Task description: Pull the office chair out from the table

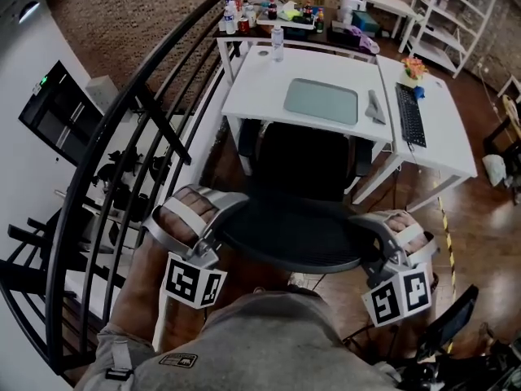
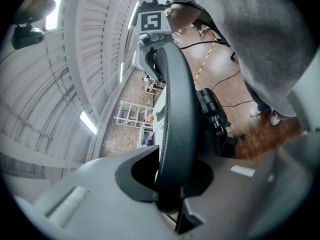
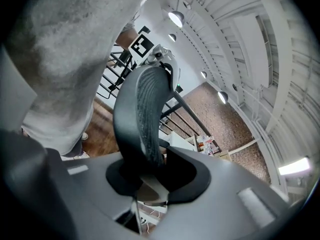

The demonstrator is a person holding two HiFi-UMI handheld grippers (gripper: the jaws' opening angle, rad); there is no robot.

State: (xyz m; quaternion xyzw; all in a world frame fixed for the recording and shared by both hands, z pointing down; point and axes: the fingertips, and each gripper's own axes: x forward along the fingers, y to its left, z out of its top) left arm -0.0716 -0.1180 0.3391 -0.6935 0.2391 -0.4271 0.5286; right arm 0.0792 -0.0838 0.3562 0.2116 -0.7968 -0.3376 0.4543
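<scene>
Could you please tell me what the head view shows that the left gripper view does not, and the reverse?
Only the head view shows the keyboard, the grey mat and the black railing. Only the left gripper view shows up close how the left tool has its jaws closed on the chair back, and it also shows the ceiling lights. Both show the chair back and the right tool clamped on its other side.

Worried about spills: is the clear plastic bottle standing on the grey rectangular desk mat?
No, the clear plastic bottle stands on the bare white table near its far edge, apart from the grey rectangular desk mat.
</scene>
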